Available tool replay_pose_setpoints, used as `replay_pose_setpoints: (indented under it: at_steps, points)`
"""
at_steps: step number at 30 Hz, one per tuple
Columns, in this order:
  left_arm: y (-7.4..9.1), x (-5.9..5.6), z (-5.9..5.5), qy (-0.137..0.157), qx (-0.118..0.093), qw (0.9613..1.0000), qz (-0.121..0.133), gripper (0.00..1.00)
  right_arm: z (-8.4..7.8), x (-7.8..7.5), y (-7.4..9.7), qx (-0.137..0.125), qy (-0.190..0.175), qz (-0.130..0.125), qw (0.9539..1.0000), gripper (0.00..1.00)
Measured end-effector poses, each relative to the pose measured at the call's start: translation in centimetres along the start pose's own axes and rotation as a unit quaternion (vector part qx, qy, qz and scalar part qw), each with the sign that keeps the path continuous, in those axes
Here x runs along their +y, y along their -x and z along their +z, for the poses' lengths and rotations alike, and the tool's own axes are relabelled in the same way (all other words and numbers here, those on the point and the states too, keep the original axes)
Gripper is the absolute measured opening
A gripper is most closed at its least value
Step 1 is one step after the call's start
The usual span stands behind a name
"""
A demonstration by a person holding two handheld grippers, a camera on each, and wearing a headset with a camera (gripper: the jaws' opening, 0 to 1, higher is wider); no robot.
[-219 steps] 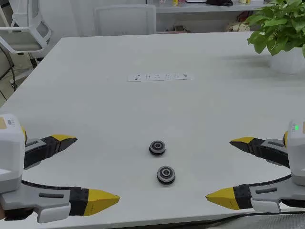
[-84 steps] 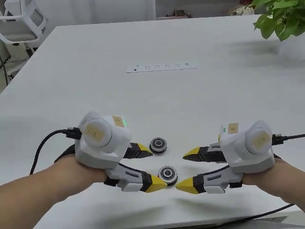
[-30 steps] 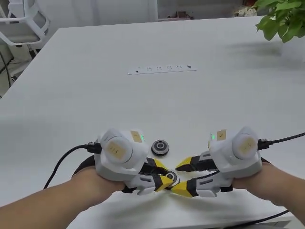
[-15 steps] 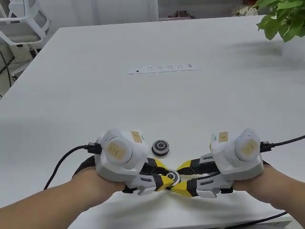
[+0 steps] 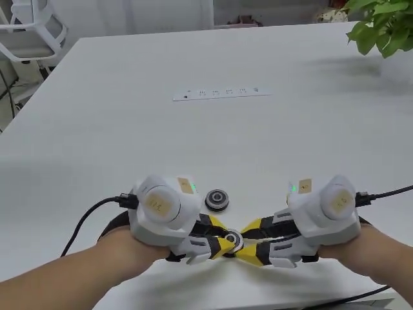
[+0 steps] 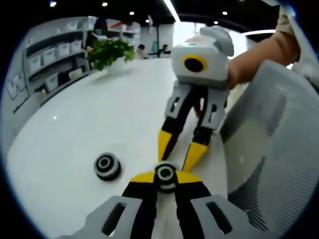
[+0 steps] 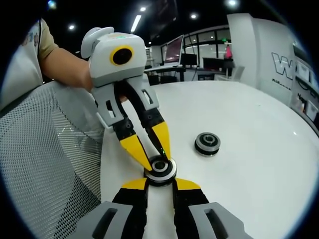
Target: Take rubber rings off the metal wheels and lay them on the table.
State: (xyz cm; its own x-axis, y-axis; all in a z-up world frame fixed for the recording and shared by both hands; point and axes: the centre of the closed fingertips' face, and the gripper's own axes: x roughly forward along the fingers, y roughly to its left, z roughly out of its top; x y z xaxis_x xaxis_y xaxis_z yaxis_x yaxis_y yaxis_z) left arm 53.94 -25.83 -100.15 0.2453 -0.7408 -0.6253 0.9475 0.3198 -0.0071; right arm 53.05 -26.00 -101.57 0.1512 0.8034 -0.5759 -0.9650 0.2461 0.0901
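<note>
Large letter W [image 7: 285,64] on white wall panel [image 7: 249,45], smaller line beneath too blurred to read

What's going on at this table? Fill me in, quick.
A person is working on the nearer metal wheel with both tongs. The left tongs are clamped on it, and the right tongs meet the same wheel from the opposite side. Whether they have caught its rubber ring can't be told. The second wheel sits untouched just beyond, on the white table. No ring has been laid down yet.
</note>
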Motion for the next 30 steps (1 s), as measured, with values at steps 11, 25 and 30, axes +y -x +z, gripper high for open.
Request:
replay_pose_setpoints:
  at_steps: [11,25,30]
  points:
    - [0.0,0.04,0.0,-0.003,0.002,1.0,0.003,0.13,-0.39,-0.2,0.28,0.007,-0.025,0.0,0.9997,0.06]
    - [0.0,0.06,-0.05,-0.002,0.005,0.9999,0.009,0.13,-0.54,-0.41,0.56,-0.004,-0.134,-0.007,0.9909,0.0]
    - [0.0,0.1,-0.05,-0.002,0.004,0.9999,0.01,0.13,-0.33,-0.43,0.86,-0.02,-0.182,-0.008,0.9831,0.0]
